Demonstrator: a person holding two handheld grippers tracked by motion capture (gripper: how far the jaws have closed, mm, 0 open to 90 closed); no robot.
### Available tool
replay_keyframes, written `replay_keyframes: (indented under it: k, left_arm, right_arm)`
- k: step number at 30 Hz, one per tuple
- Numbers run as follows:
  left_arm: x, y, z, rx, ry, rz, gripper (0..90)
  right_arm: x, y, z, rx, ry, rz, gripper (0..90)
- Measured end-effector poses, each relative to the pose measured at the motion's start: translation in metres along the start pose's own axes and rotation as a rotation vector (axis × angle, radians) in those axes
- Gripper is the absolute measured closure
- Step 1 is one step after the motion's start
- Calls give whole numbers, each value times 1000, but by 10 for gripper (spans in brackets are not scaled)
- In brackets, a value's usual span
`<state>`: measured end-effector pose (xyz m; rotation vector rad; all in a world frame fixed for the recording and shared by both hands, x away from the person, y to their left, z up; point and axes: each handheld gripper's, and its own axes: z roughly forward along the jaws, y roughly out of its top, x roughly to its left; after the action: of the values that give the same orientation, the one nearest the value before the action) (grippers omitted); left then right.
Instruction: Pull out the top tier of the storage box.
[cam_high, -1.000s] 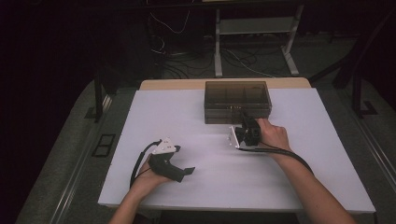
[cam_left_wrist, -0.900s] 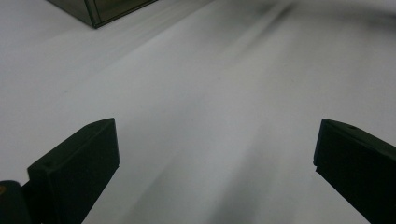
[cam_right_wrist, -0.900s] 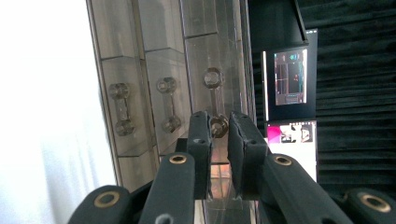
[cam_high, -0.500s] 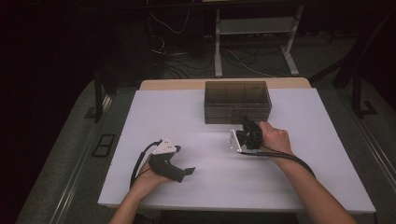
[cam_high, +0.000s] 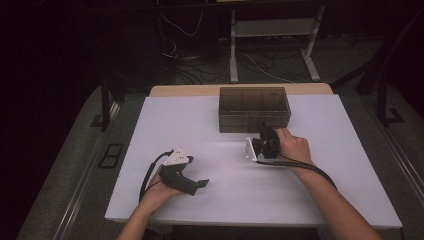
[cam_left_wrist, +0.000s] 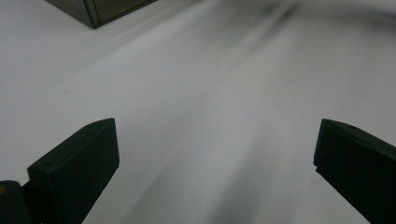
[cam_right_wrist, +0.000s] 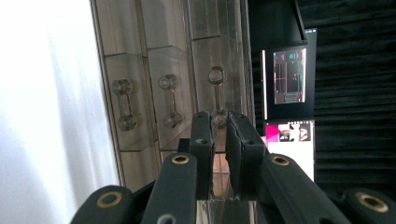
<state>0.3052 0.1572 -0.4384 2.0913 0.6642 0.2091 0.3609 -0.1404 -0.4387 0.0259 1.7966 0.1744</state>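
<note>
Gripping a drawer handle, the right gripper turned sideways.

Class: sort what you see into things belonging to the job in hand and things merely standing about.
In the job: smoky clear plastic drawer box; its clear drawer handle; right gripper.
Standing about: left gripper; white table; lit screen; white metal stand.

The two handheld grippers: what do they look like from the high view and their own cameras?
Both are black pistol-shaped tools. The left gripper carries a light grey three-cornered plate on top, and a black cable loops from it. The right gripper has a similar pale plate at its side, with a black cable trailing along the bare forearm. No sleeves show. Each claw has blocky black jaws; the right claw's linkage shows brass-coloured rivets.
</note>
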Motion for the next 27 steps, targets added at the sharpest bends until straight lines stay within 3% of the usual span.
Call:
replay_keyframes:
  k: [7,27]
  left_arm:
    - [0,0,0,2,0,-2,0]
    - [0,0,0,1,0,0,0]
  right_arm:
    - [-2,0,6,8,-12,-5,746]
    - [5,4,15,33,-51,-63,788]
